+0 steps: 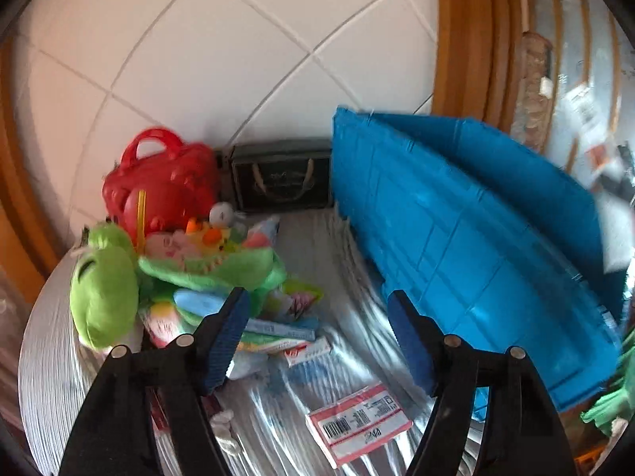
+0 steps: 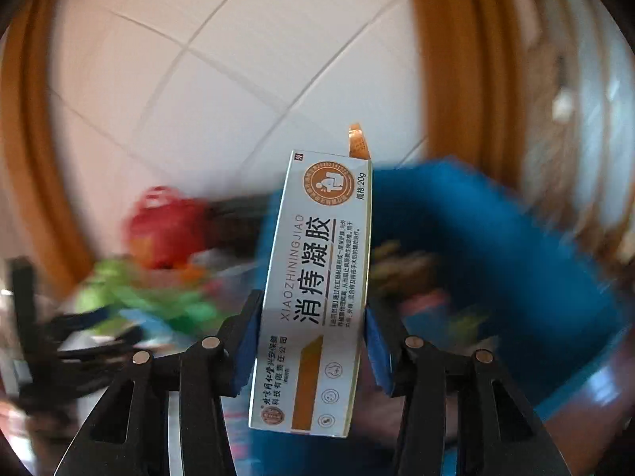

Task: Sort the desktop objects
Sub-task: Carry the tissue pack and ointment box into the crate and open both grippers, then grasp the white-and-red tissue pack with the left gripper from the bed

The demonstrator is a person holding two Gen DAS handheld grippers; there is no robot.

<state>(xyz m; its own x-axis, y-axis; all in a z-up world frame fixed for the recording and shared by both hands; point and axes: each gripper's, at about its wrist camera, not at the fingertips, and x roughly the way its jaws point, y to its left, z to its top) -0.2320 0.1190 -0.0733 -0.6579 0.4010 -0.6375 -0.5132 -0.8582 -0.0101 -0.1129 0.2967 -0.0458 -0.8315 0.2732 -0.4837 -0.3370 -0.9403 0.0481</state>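
My right gripper [image 2: 311, 317] is shut on a white and orange medicine box [image 2: 317, 285] and holds it upright in the air, in front of the blue bin [image 2: 496, 246]. My left gripper [image 1: 317, 317] is open and empty above the silver table [image 1: 51, 357]. Below it lies a pink and white barcode box [image 1: 359, 422]. To its left is a pile with a green plush toy [image 1: 105, 289], small boxes [image 1: 285, 331] and soft toys. The blue bin [image 1: 468, 238] stands to the right of the left gripper.
A red toy case [image 1: 162, 182] and a dark box with handles [image 1: 281, 176] stand at the back against the white tiled wall. A wooden frame [image 1: 464, 39] rises at the right. The right wrist view is blurred around the box.
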